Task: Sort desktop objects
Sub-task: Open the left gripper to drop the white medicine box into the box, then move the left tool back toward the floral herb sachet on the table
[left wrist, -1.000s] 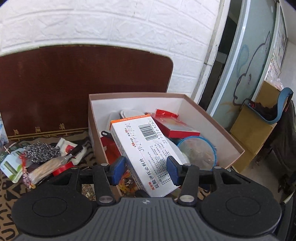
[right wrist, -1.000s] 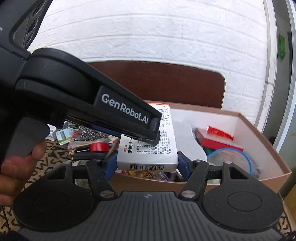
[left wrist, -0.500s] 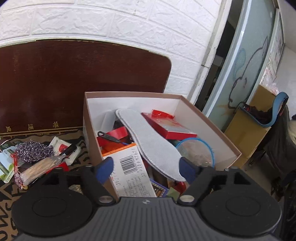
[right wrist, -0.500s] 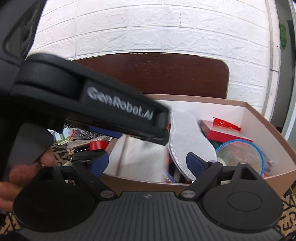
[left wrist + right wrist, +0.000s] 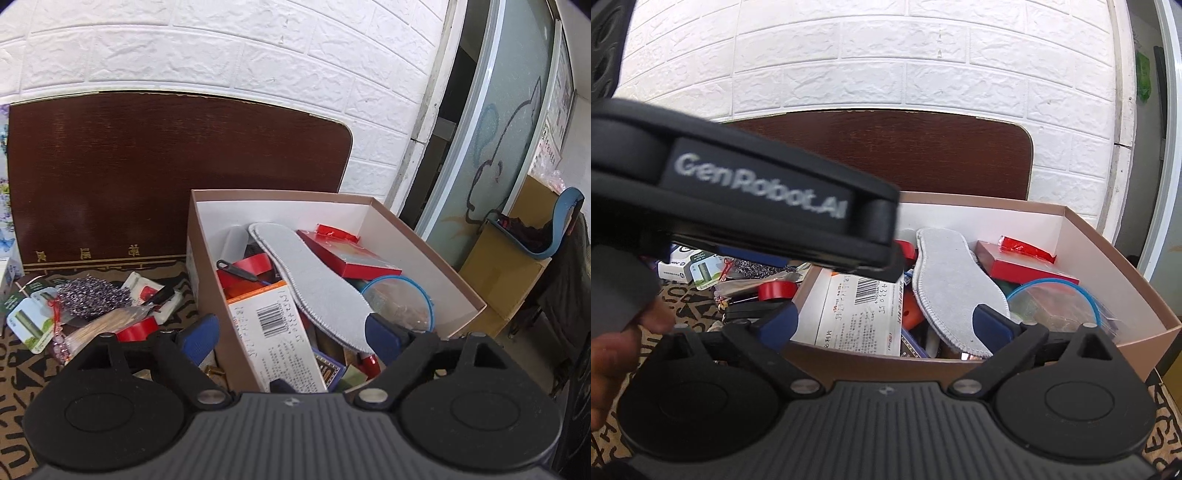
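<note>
A brown cardboard box (image 5: 424, 243) (image 5: 1137, 280) holds several things: a white and orange medicine box (image 5: 277, 332) (image 5: 860, 314) lying at its front left, a grey insole (image 5: 314, 284) (image 5: 953, 284), a red flat box (image 5: 347, 251) (image 5: 1019, 262) and a clear bag with a blue rim (image 5: 402, 299) (image 5: 1056, 299). My left gripper (image 5: 291, 336) is open and empty above the box's front. My right gripper (image 5: 886, 325) is open and empty, just before the box's near wall. The left gripper's black body (image 5: 750, 206) crosses the right wrist view.
Left of the box, on the patterned cloth (image 5: 14, 362), lie a steel scourer (image 5: 92, 295), red tape (image 5: 136, 328) (image 5: 775, 290), a bundle of sticks (image 5: 99, 325) and small packs (image 5: 33, 321). A dark wooden board (image 5: 147, 177) leans on the white brick wall behind.
Both grippers opened and let go of the medicine box, which dropped into the cardboard box. Both grippers have drawn back a little.
</note>
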Tool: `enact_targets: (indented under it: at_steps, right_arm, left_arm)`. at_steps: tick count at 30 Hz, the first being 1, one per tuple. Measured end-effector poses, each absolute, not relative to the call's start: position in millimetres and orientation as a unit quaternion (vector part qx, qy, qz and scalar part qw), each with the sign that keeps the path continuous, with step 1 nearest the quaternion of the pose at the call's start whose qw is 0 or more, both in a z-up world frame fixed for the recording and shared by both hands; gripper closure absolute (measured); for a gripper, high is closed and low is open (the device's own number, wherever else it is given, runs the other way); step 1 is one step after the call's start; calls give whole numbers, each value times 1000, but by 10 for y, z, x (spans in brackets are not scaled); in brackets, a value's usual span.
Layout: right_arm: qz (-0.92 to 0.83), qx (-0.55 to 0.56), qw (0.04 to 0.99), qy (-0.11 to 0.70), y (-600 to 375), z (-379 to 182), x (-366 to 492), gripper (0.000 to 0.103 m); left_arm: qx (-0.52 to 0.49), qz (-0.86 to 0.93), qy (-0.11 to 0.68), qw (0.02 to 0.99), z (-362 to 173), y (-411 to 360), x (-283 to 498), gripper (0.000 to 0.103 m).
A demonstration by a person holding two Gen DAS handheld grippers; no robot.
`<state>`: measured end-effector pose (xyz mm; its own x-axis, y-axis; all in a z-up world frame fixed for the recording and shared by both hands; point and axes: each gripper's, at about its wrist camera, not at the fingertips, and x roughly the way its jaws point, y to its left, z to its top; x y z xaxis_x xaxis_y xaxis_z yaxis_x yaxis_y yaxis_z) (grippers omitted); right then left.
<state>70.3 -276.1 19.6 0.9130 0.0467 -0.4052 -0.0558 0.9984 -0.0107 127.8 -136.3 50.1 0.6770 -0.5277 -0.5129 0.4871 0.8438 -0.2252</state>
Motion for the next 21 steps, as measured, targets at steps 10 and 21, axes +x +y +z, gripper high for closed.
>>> enact_targets:
  at_steps: [10,21]
  right_arm:
    - [28,-23,978,206,-2681,246,607,2]
    - [49,-32,979,197,-2508,329,464,2]
  left_arm:
    - [-35,-272,289,917,519,-1284,1104,14]
    - [-27,-249,290,924,538,-1151,866,14]
